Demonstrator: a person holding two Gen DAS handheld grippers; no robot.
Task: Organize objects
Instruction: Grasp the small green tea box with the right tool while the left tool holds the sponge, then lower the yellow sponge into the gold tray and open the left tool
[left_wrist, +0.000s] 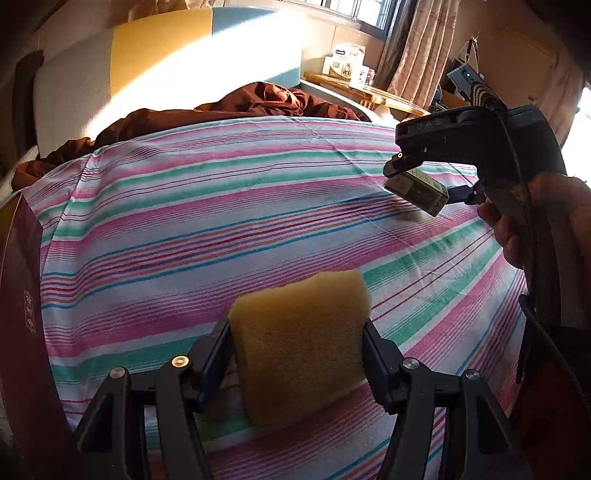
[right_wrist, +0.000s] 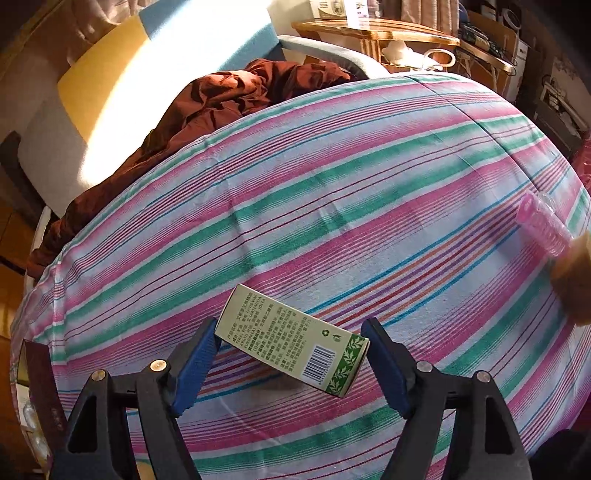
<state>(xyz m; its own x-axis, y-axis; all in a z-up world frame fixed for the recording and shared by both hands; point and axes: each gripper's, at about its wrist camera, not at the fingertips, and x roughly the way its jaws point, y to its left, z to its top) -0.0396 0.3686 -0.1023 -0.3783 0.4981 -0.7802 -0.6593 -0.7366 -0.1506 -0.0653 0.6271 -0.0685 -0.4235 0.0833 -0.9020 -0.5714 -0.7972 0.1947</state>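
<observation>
**Both grippers loaded above the striped bed**

Nearest my left wrist camera: yellow sponge (left_wrist: 301, 343), pinched between the two fingers of my left gripper (left_wrist: 299, 356), which is closed onto its left and right sides. Sponge sits upright in the grip, above the near part of the striped bedsheet (left_wrist: 221, 206).

Right gripper (right_wrist: 291, 354): fingers closed part-way against a small green-and-cream carton (right_wrist: 291, 338), printed text and barcode facing the camera. Carton lies crosswise and tilted, its barcode end low and to the right. From the left view the same carton (left_wrist: 417, 190) hangs from the right gripper (left_wrist: 428, 177) at far right, clear of the sheet, its shadow on the fabric below.

Surroundings: rumpled dark brown blanket (right_wrist: 221, 99) at the far edge of the bed; maroon box (left_wrist: 22, 295) at near left; pink ribbed clear item (right_wrist: 546, 229) at right edge, kind not determinable. Wooden side table (right_wrist: 376, 29) beyond the bed, far right.
</observation>
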